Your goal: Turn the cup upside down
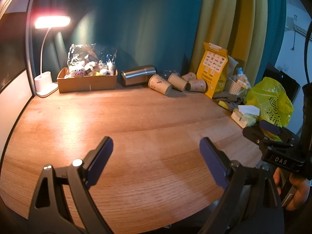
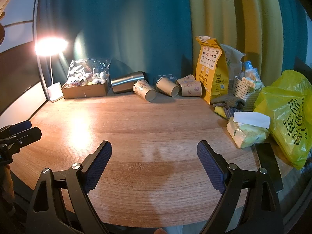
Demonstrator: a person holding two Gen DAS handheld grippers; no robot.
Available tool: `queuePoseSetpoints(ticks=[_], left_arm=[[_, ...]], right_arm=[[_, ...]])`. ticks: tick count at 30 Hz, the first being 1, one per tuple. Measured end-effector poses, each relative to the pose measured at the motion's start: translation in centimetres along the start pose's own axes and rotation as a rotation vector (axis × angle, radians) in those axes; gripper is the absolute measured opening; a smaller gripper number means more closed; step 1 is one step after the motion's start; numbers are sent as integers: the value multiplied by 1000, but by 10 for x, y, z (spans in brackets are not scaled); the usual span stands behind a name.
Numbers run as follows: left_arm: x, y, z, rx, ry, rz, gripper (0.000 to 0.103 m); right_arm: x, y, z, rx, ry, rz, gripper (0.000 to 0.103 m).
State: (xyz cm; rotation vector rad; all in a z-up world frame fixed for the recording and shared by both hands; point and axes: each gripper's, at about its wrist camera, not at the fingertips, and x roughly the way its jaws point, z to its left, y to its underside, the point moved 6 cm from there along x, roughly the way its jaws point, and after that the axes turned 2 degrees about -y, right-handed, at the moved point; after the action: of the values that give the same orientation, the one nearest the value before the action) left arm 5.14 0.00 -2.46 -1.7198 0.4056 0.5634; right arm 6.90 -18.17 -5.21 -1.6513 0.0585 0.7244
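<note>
Two grippers are yours here, and both stand with jaws spread wide over bare wood, nothing between the blue pads: your left gripper (image 1: pixel 156 152) fills the bottom of the left wrist view, your right gripper (image 2: pixel 154 154) the bottom of the right wrist view. In the left view your right gripper also shows at the right edge, and in the right view your left one pokes in at the middle left edge. Beneath both runs the wooden table (image 2: pixel 136 117). At its far edge, centre of the frame, four paper cups lie on their sides: the nearest cup (image 2: pixel 144 90) rests just beside a toppled steel tumbler (image 2: pixel 127 81), a second cup (image 2: pixel 167 86) lies to its right, and two more (image 2: pixel 190 88) lie against a tall yellow paper bag (image 2: pixel 211 70). Upper left, a lit desk lamp (image 2: pixel 51 44) stands next to a cardboard box (image 2: pixel 85 90) of wrapped items. On the right sit a white woven basket (image 2: pixel 244 92), a tissue pack (image 2: pixel 247 130) and a yellow plastic bag (image 2: pixel 288 115).
</note>
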Motion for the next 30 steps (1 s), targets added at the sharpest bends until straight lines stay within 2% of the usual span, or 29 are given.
queuePoseSetpoints(ticks=[30], left_arm=[[9, -1, -1, 3, -3, 18, 92]], right_arm=[[4, -1, -2, 8, -3, 3, 91]])
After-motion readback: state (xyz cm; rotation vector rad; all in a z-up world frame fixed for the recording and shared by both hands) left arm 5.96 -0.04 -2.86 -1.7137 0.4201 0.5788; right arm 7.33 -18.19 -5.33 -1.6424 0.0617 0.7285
